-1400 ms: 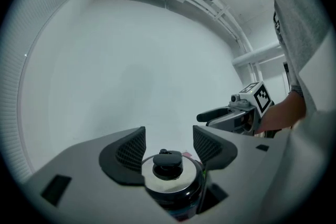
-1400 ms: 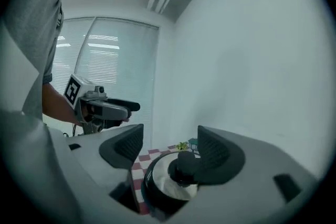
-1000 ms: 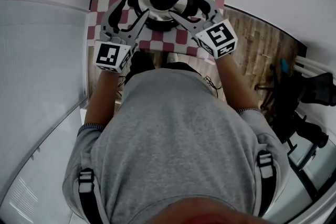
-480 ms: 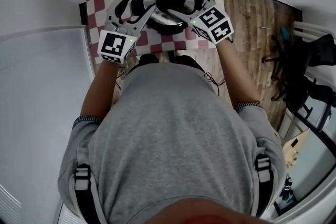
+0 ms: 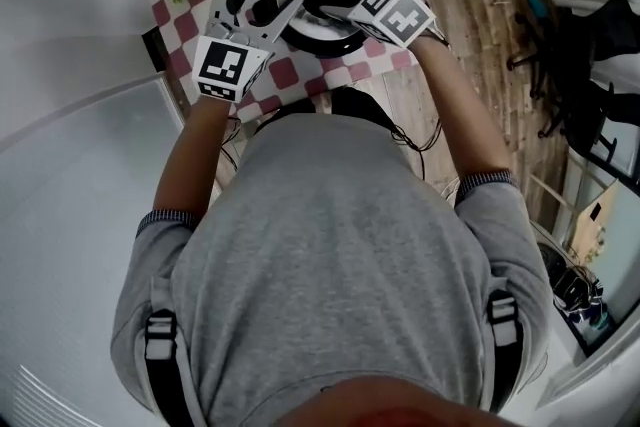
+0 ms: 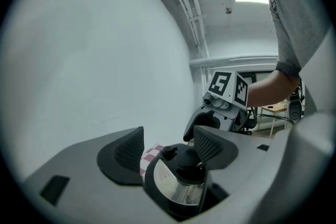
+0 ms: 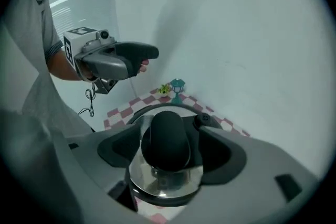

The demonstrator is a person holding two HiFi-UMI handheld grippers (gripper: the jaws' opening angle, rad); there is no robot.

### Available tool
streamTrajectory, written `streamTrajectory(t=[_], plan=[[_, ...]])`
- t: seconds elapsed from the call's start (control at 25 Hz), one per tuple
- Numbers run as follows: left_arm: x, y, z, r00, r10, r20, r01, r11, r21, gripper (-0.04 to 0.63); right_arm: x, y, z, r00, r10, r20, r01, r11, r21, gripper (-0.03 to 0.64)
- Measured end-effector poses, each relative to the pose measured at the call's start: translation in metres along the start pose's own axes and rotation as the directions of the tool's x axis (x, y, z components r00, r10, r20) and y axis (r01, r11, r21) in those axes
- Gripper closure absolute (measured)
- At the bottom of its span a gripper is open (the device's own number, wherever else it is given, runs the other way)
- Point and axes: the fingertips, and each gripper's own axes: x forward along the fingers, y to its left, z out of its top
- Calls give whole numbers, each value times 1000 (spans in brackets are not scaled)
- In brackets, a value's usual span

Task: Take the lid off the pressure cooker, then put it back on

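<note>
As the head view shows, both tools reach farther in over the pressure cooker (image 5: 318,37) on the checked surface (image 5: 290,75) than a second ago.

Left gripper view: my left tool (image 6: 169,147) open, holding nothing, lid (image 6: 165,186) just beyond its tips.

Right gripper view: my right tool (image 7: 168,153) spread wide astride the lid's black handle (image 7: 167,136), pads not gripping. Lid sits on the cooker.
</note>
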Motion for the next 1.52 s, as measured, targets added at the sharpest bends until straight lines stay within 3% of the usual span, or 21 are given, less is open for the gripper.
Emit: streamTrajectory(t=[0.32,0.64,0.84,1.12,1.28,1.52], plan=[[15,6,-14,998,-62,-29,63,998,8,282,18,4,-9,986,43,-160,-47,999,-23,253],[23,7,-22,997,-72,-38,71,997,-13,282,33,2,-24,942,87,-323,-110,992,-54,271],[24,9,-25,997,-62,-46,62,998,-19,282,35,4,-24,928,104,-358,-137,988,-66,318],[21,13,-30,997,-42,-66,40,999,-33,282,31,6,-24,921,113,-373,-154,985,-80,324],[17,19,-35,997,-26,-72,20,996,-86,282,28,9,-21,917,123,-380,-172,980,-98,325],[8,36,-51,995,2,-102,-27,969,-245,278,22,16,-17,919,136,-370,-189,976,-110,325]])
